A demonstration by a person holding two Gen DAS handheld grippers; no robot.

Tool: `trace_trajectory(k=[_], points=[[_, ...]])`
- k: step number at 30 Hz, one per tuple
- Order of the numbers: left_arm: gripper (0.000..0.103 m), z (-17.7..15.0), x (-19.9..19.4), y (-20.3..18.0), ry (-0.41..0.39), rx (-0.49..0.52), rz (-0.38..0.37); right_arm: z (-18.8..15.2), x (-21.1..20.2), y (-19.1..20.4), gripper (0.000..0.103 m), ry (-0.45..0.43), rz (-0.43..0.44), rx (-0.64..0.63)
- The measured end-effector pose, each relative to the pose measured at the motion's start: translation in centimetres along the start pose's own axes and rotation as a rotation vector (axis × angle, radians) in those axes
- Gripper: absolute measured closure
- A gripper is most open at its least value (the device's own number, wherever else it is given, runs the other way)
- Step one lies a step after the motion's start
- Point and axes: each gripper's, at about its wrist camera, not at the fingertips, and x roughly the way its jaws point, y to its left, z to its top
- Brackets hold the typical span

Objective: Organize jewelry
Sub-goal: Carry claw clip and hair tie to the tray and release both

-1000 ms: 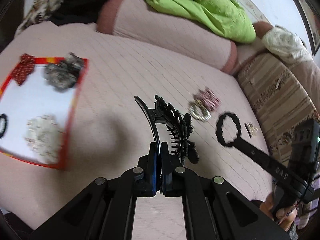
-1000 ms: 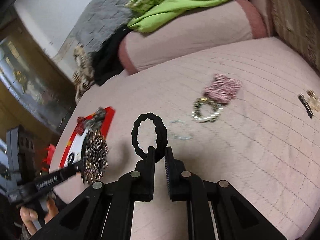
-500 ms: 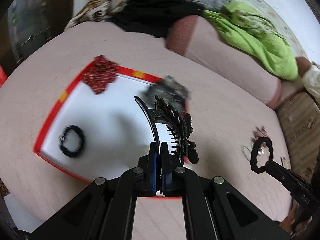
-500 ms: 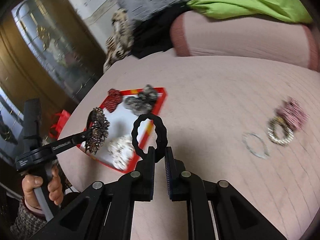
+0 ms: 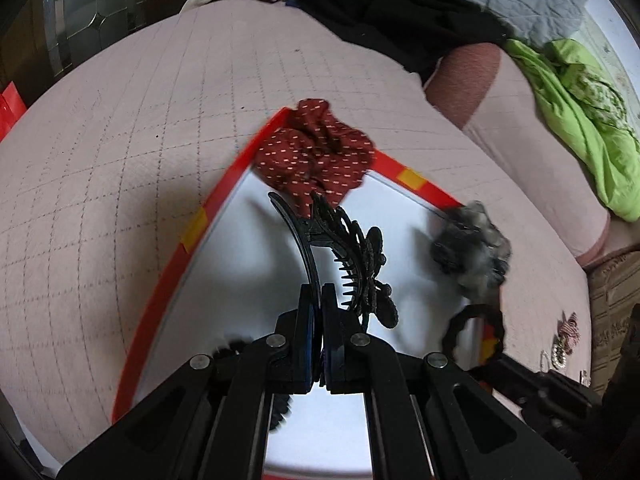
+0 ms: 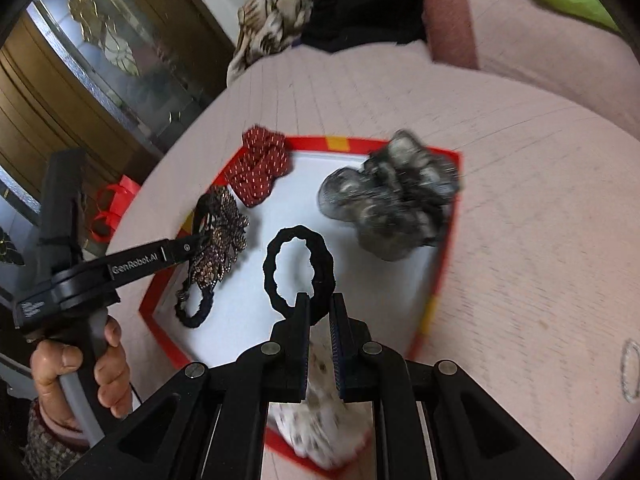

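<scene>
Pink quilted bed, red-rimmed tray on it: left hand-held gripper clamped on black clip, right hand-held gripper pinching black scrunchie, both over the tray; best lowered onto bare white before letting go.

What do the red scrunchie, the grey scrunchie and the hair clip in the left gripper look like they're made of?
Red scrunchie: matte woven fabric, gathered, with pale printed dashes. Grey scrunchie: likely sheer or satiny cloth, puffy with a soft sheen, though blurred. Hair clip: probably glossy black plastic teeth and arm, with a beaded or rhinestone flower face.
</scene>
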Motion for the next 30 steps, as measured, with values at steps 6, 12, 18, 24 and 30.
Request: trace_trajectory(k=[6, 12, 18, 24, 30], points=[[0.100, 0.2, 1.2, 0.4, 0.017, -0.002, -0.008, -0.3, 2.8, 0.9, 0.090, 0.045, -0.006, -0.026], [0.100, 0.0, 0.3, 0.4, 0.001, -0.007, 0.027, -0.5, 2.7, 1.4, 0.074, 0.030, -0.021, -0.044], [0.080, -0.5, -2.4, -0.4, -0.059, 0.000, 0.040, -0.9, -0.4, 2.3, 0.066, -0.028, -0.019, -0.087], [0.073, -2.3, -6.3, -2.4, -0.128, 0.020, 0.042, -3.6, -5.2, 1.5, 0.064, -0.079, -0.002, -0.083], [0.063, -6.0, -9.3, -7.4, -0.160, 0.094, 0.028, -8.7, -10.1, -1.3, 0.062, -0.123, -0.049, -0.048]])
